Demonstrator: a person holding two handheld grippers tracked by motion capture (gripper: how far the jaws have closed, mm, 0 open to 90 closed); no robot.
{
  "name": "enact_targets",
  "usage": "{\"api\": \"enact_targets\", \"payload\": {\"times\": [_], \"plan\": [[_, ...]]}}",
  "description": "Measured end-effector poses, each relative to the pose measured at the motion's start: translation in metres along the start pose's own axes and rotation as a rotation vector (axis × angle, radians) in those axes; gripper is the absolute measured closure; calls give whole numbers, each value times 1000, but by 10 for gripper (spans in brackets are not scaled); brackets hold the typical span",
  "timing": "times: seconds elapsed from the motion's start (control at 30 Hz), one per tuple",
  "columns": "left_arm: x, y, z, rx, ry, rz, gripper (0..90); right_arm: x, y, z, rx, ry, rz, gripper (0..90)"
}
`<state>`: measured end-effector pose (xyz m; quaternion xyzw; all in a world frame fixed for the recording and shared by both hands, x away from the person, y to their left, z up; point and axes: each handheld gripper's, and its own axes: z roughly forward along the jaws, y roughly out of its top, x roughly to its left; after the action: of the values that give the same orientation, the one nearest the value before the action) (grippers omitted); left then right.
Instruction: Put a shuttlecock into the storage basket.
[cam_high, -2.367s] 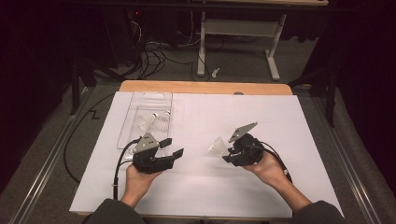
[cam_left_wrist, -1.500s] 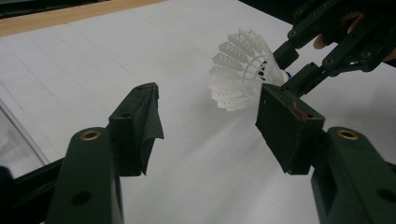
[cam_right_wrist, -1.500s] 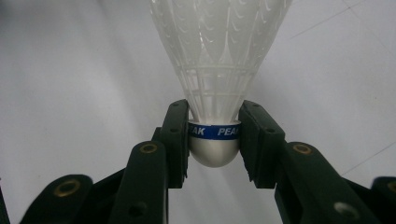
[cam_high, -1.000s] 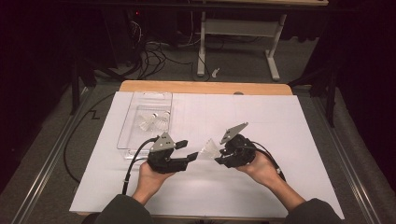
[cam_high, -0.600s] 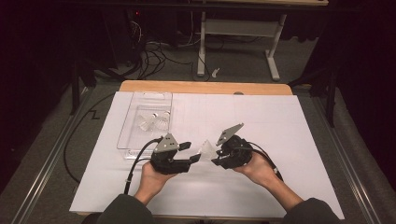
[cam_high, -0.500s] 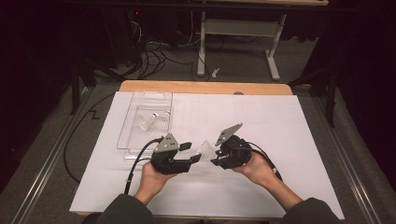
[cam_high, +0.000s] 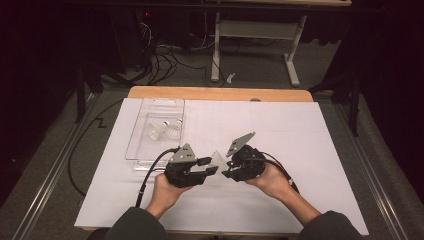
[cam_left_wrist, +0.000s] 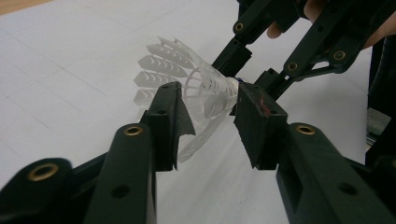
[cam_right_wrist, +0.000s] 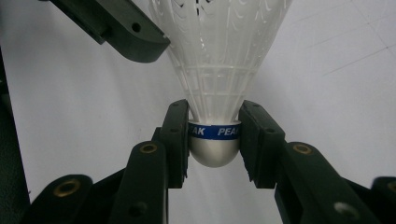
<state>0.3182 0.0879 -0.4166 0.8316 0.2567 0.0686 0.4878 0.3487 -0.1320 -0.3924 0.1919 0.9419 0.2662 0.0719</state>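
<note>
At the far left of the tabletop (cam_high: 300, 120) a clear plastic tray (cam_high: 134, 145) is seen, with two more white shuttlecocks (cam_high: 164, 129) lying in it. Nearer and to its right, the left tongs (cam_high: 209, 165) are held low over the white sheet, their jaws standing apart on either side of a shuttlecock's skirt without visibly pressing it; in the left gripper view the feathered cone is seen between the two pads. The white plastic shuttlecock (cam_high: 218, 159) is carried in the air between the two hands, above the middle of the near half of the tabletop. Its long axis runs roughly left to right: skirt toward the left tongs, rounded silver cork toward the right. The right tongs (cam_high: 226, 171) are clamped on that cork at its blue band. A handover appears to be in hand, and the left jaws would need to be brought together on the skirt before the right ones are eased.
</note>
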Motion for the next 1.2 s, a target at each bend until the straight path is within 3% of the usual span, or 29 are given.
{"api": "enact_targets", "payload": {"times": [0.27,0.73,1.2], "plan": [[0,0,2,17,-27,1,713,1,0,0,-3,-1,3,658],[0,2,1,40,-38,14,858,1,1,2,2,-3,-4,657],[-2,5,1,60,-58,17,895,1,1,2,2,1,-3,645]]}}
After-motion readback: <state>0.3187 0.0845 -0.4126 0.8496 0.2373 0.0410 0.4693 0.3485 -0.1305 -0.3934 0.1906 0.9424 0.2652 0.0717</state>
